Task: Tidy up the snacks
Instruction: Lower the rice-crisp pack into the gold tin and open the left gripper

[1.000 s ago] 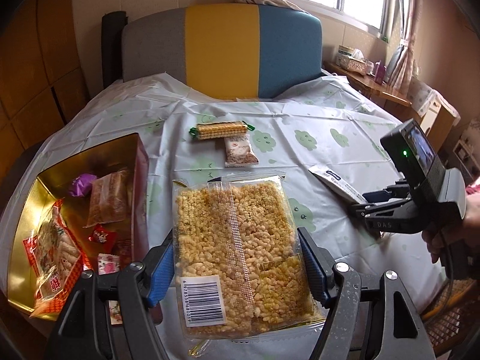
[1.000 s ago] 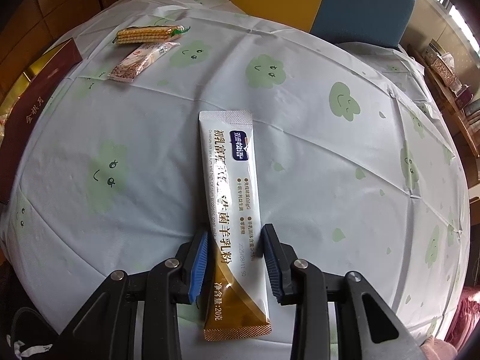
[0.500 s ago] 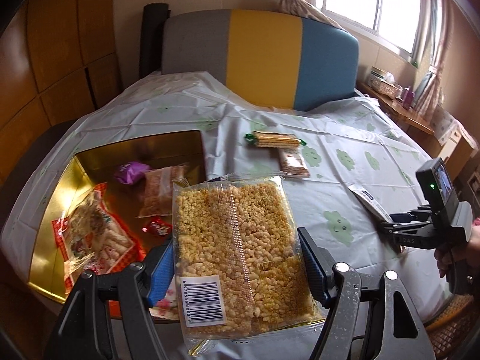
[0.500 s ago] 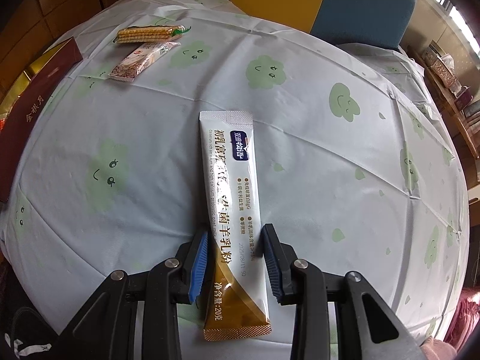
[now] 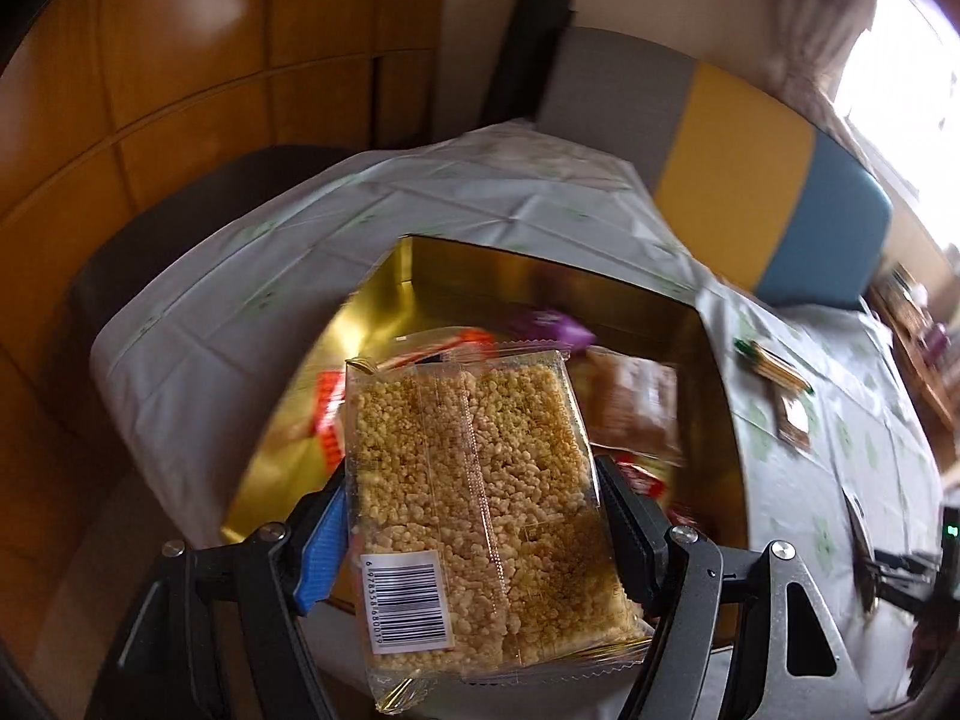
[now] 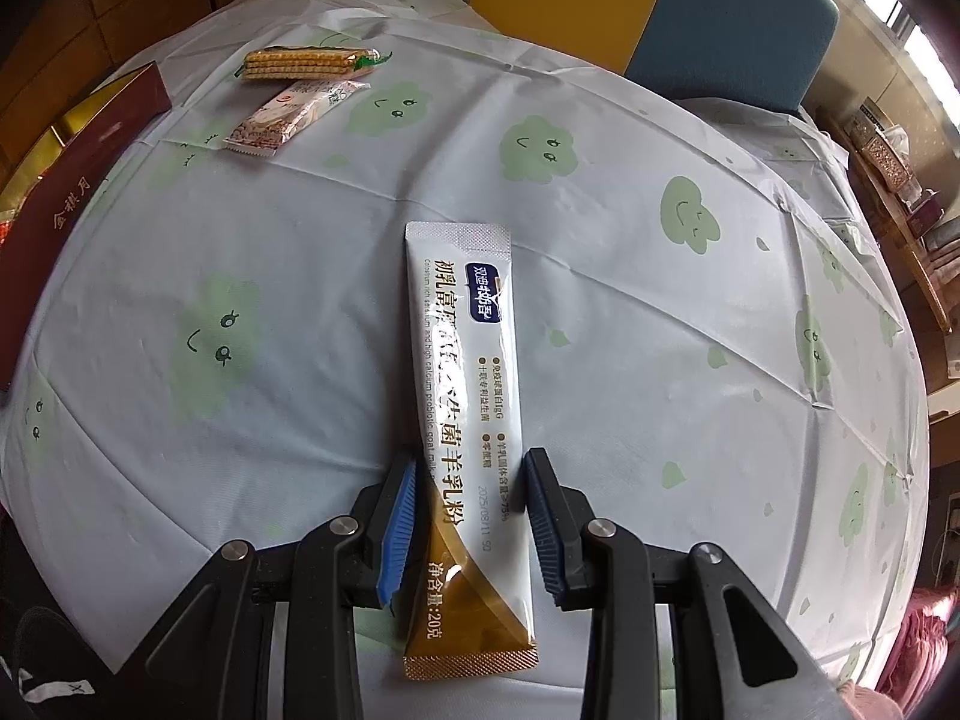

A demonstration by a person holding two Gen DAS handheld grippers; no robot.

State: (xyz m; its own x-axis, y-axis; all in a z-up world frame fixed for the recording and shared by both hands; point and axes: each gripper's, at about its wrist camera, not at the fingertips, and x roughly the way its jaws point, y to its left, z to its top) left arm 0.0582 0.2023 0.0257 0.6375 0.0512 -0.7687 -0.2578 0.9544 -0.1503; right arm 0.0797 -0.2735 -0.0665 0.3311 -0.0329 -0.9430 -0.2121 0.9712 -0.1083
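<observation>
Left tongs (image 5: pixel 474 525) are clamped on the long edges of a rice cake (image 5: pixel 480 504), a flat rectangular slab of puffed golden grains sealed in clear film with a ribbed seam down its middle. A white barcode label (image 5: pixel 407 600) sits at its near left corner; the digits are too small to read with certainty. The cake hangs in the air over the gold box (image 5: pixel 717 384), an open square carton with shiny foil-like walls. Inside, blurred, lie a purple wrapper (image 5: pixel 555 324), a brown pack (image 5: pixel 636 414) and red-and-white packs (image 5: pixel 327 414).

Right tongs (image 6: pixel 468 510) grip a sachet (image 6: pixel 465 384) near its lower end, the blue ribbed pads pressing on both edges. It is a long, narrow, glossy white stick with a gold-brown bottom and crimped ends, held just over the worktop (image 6: pixel 630 330). A dark blue logo patch sits near its top, Chinese characters run down its length, and "20" is printed on the gold part.

On the pale cloth with green smiling clouds, well apart from the sachet, a clear wafer pack (image 6: pixel 303 63) with ridged yellow biscuits lies touching a pink-white bar (image 6: pixel 288 114). The box's maroon outer side (image 6: pixel 78 180) carries gold characters.
</observation>
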